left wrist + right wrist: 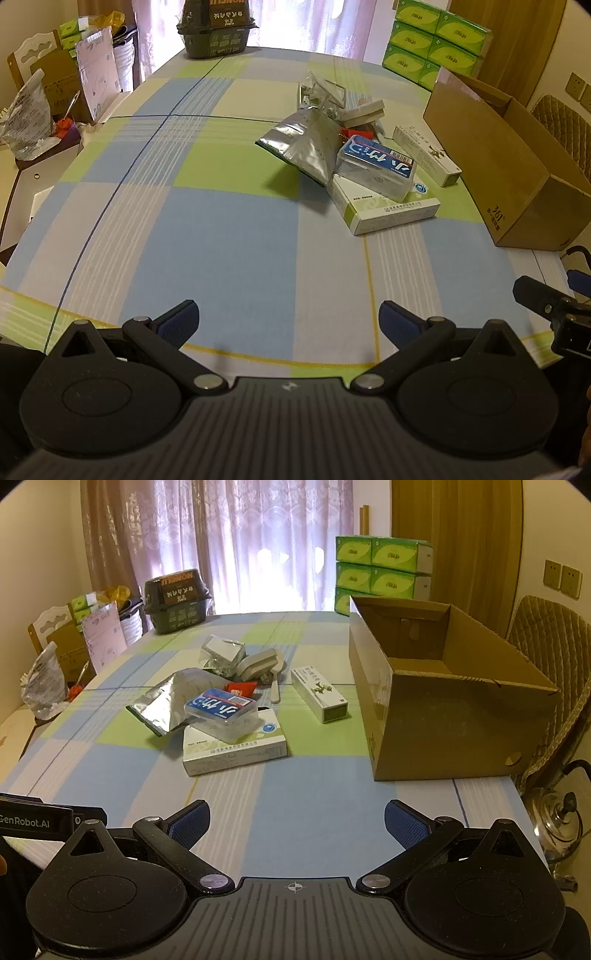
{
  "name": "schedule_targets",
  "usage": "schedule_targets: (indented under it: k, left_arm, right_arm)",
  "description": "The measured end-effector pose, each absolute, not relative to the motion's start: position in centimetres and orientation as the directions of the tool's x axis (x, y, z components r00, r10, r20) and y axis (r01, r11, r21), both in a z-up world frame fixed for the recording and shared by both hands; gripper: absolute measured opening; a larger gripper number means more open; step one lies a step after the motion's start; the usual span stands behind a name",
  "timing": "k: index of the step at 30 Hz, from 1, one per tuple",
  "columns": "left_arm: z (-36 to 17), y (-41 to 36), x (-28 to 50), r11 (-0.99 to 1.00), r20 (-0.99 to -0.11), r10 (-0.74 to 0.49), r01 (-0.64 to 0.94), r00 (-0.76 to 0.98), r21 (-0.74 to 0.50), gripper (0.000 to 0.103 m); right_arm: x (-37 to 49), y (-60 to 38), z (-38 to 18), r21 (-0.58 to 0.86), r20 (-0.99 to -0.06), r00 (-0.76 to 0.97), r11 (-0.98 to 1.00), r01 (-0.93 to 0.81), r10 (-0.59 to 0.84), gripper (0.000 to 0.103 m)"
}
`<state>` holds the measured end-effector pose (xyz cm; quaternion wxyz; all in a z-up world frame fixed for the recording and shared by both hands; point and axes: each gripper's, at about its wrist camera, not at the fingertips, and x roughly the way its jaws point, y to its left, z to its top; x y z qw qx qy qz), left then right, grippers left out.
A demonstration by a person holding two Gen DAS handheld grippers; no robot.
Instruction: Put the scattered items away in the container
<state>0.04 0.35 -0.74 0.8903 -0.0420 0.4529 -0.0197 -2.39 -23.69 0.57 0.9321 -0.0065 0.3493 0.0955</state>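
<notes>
1. Table [110,771] covered in a checked cloth of pale blue, green and lilac squares; sheer lilac curtains [258,542] behind the far edge, backlit.
2. Dark plastic tub with a printed label [177,602] at the far left edge; stack of green tissue packs [380,572] at the far right; quilted chair back [554,686] and steel kettle [557,823] off the right side.
3. Open brown cardboard box [458,716] on the right of the table, top open, interior bare, long axis running away from the camera.
4. Scattered items heaped mid-table, left of the cardboard box and apart from it.
5. White flat carton with green print [232,753] at the near end of the heap, lying flat, long axis roughly left to right.
6. Clear plastic case with a blue label [221,712] resting on top of that carton, tilted.
7. Crumpled silver foil pouch [166,705] leaning against the case on its left.
8. Long white-and-green carton [319,696] lying alone between heap and cardboard box, long axis pointing away and slightly left.
9. Left gripper [288,325] low over the near cloth, level, aimed at the heap, blue pads [177,321] spread wide, nothing between them.
10. Right gripper [295,823] likewise low and level at the near edge, spread wide and empty, facing the gap between heap and cardboard box.
</notes>
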Motion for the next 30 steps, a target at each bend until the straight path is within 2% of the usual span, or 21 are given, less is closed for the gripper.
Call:
schedule_targets:
  k: [16, 30]
  left_arm:
    - [-1.03, 0.46, 0.01, 0.995, -0.811, -0.075, -0.012, 0.58, -0.1, 0.102]
    - [-1.01, 1.21, 0.06, 0.993, -0.807, -0.074, -0.03, 0.586, -0.112, 0.102]
  right_arm:
    - [-2.48, -23.96, 0.2, 0.076, -0.655, 0.73, 0.979, -0.191, 0.193, 0.103]
    - [-2.35, -23.91, 0.65, 0.085, -0.594, 0.772, 0.972, -0.22, 0.227, 0.103]
